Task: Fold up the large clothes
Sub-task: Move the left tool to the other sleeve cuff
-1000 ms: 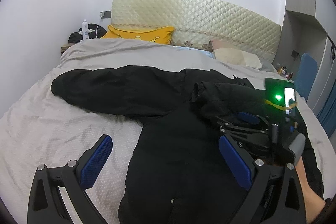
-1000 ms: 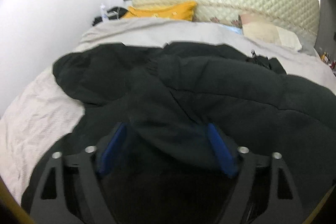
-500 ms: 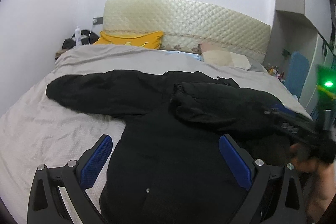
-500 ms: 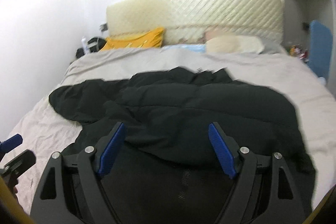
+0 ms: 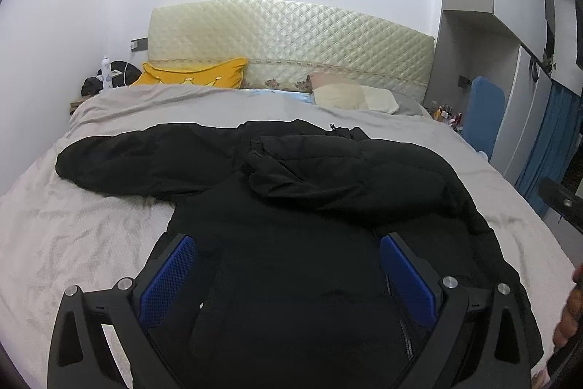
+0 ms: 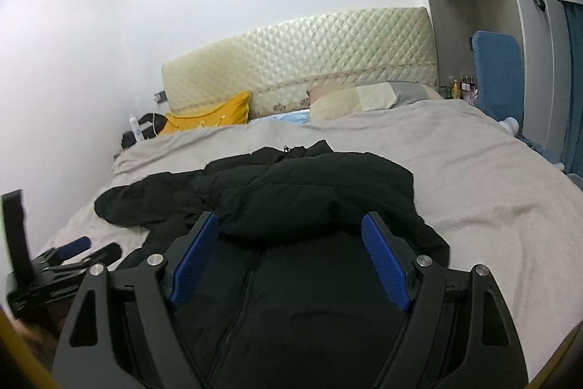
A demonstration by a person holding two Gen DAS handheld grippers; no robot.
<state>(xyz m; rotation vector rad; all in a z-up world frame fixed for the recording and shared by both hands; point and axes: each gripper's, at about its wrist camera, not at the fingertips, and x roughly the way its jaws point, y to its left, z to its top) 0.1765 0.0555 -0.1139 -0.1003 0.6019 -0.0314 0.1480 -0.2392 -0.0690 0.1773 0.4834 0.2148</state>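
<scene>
A black padded jacket (image 5: 298, 265) lies front-up on the grey bed (image 5: 73, 243). One sleeve (image 5: 127, 163) stretches out to the left. The other sleeve (image 5: 346, 177) lies folded across the chest. My left gripper (image 5: 291, 276) hovers open over the jacket's lower body, with nothing between its blue pads (image 5: 171, 279). In the right wrist view my right gripper (image 6: 289, 261) is open too, above the zipper (image 6: 240, 301), just short of the folded sleeve (image 6: 309, 192). The left gripper (image 6: 91, 248) shows at that view's left edge.
A quilted headboard (image 5: 291, 35), a yellow pillow (image 5: 196, 75) and beige pillows (image 5: 349, 97) line the far end. A bottle (image 5: 105, 73) stands on the bedside table at the left. A blue chair (image 5: 486, 112) and blue curtains flank the right side. A hand (image 5: 570, 308) shows at the right edge.
My right gripper has drawn back and up from the sleeve, which now lies folded across the chest. My left gripper has shifted to the right, from the sheet to above the jacket.
</scene>
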